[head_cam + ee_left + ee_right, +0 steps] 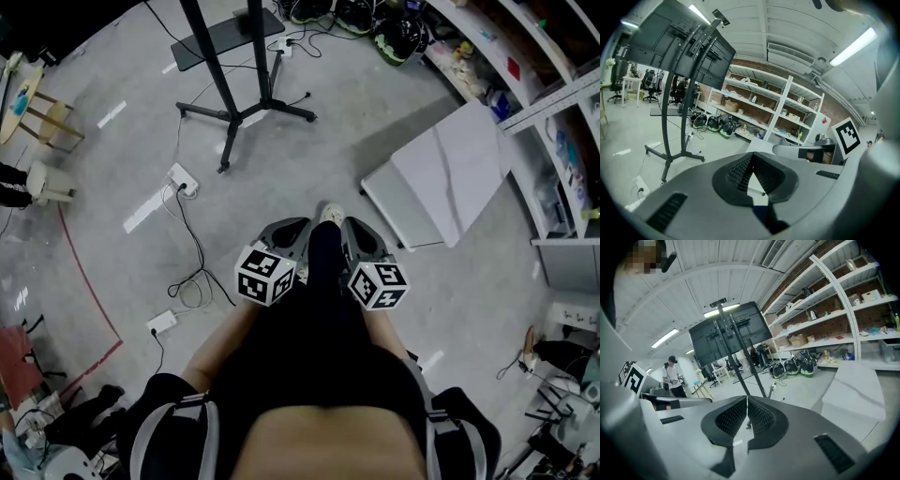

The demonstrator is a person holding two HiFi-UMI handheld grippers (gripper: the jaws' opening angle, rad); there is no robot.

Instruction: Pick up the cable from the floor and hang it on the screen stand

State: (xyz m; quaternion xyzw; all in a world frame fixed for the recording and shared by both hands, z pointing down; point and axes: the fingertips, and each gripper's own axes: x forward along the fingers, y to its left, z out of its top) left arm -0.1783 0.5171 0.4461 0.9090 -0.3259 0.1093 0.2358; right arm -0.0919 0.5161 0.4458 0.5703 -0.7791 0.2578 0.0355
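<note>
Cable (199,255) is lying on the floor at 9 o'clock from left gripper (289,234), well apart. Left gripper and right gripper (364,239) are sitting fully closed, gripping nothing. Screen stand (246,111) is standing at 11 o'clock

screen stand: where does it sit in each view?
Head view: screen stand at top centre, mostly its base legs.
Left gripper view: left side, reaching the top edge.
Right gripper view: centre, back facing the camera.
Shared landmark: white shelving, right of the stand in all three.
</note>
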